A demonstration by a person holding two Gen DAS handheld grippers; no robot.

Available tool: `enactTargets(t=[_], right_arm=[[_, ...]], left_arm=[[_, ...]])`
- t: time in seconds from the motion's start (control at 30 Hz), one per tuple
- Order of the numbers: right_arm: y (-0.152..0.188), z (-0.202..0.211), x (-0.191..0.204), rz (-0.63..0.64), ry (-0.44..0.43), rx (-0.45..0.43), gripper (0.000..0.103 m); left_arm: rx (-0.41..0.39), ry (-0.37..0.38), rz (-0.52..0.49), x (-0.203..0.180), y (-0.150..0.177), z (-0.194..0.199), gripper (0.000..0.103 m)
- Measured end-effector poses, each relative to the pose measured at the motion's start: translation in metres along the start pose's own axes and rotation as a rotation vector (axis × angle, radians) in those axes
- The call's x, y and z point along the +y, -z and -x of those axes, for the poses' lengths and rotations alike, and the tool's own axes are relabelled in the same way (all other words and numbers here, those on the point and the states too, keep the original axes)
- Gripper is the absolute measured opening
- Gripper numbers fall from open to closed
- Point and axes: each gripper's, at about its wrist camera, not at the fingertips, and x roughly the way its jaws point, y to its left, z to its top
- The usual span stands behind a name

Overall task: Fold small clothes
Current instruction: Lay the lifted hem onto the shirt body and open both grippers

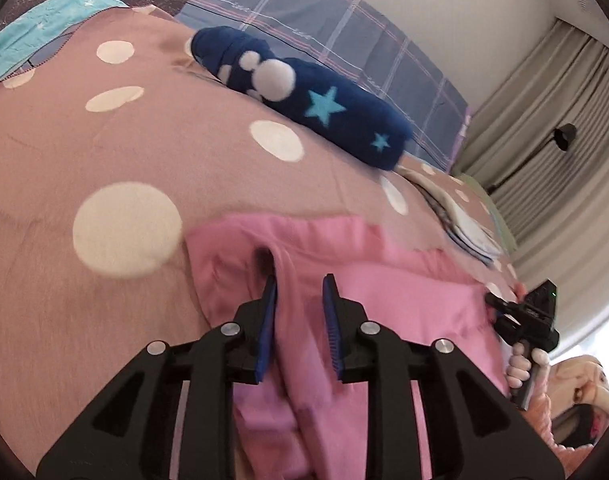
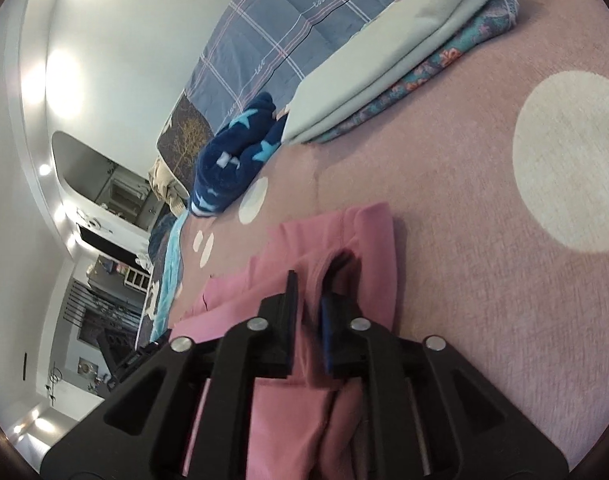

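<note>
2 hand-held grippers are working the same pink garment [image 1: 384,300], which lies on a dusty-pink bedspread with large white dots [image 1: 124,140]. The left hand-held gripper [image 1: 300,292] has a raised fold of the pink cloth running between its blue-padded fingers [image 1: 269,320]; the jaws stand partly apart with the ridge of fabric filling the gap, and the cloth touches the left pad, though a firm pinch cannot be confirmed. In the right wrist view, the right hand-held gripper [image 2: 310,294] has its jaws drawn close together on a bunched fold of the same garment [image 2: 368,248], with cloth pressed between the pads. From the left wrist view that right hand-held gripper [image 1: 522,316] sits at the garment's far right edge, held by a gloved hand [image 1: 520,368].

Beyond the garment, a navy fleece piece with light-blue stars and white spots [image 1: 304,96] lies rolled on the bedspread. Near it, in the right wrist view, is a stack of folded clothes [image 2: 384,72], pale green on top and a teal floral piece beneath. A blue plaid quilt [image 1: 344,28] lies behind them, and grey curtains [image 1: 552,128] hang at the far side of the room.
</note>
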Motion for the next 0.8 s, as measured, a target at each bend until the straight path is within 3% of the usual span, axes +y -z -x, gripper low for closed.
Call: enactTargets(t=[0.23, 0.27, 0.3, 0.33, 0.5, 0.6, 0.63, 0.67, 0.7, 0.8], right_arm=[[0.017, 0.016, 0.01, 0.061, 0.041, 0.04, 0.02], [0.017, 0.017, 0.012, 0.065, 0.047, 0.04, 0.019], [0.017, 0.017, 0.013, 0.069, 0.052, 0.036, 0.006], [0.017, 0.019, 0.013, 0.069, 0.051, 0.035, 0.004], [-0.004, 0.024, 0.027, 0.042, -0.041, -0.013, 0.004], [-0.038, 0.017, 0.035, 0.006, -0.081, -0.071, 0.004], [-0.049, 0.012, 0.034, -0.004, -0.074, -0.086, 0.01], [-0.059, 0.006, 0.031, -0.019, -0.024, -0.104, 0.016], [-0.064, 0.002, 0.025, -0.053, 0.025, -0.105, 0.032], [-0.061, -0.006, 0.015, -0.077, 0.007, -0.054, 0.034]], left_arm=[[0.029, -0.035, -0.05, -0.009, 0.023, 0.016, 0.02], [0.028, -0.029, -0.05, -0.011, 0.022, 0.017, 0.009], [0.026, -0.02, -0.045, -0.011, 0.02, 0.018, 0.004], [0.019, -0.006, -0.037, -0.012, 0.018, 0.02, 0.003], [-0.096, 0.064, 0.01, -0.023, -0.024, 0.024, 0.001], [-0.184, -0.022, 0.033, -0.023, -0.056, 0.013, 0.001], [-0.187, -0.055, 0.046, -0.019, -0.064, 0.005, 0.001], [-0.171, -0.081, 0.069, -0.013, -0.071, -0.004, 0.006], [-0.151, -0.094, 0.091, -0.008, -0.074, -0.01, 0.009], [-0.11, -0.107, 0.062, -0.003, -0.07, -0.016, 0.033]])
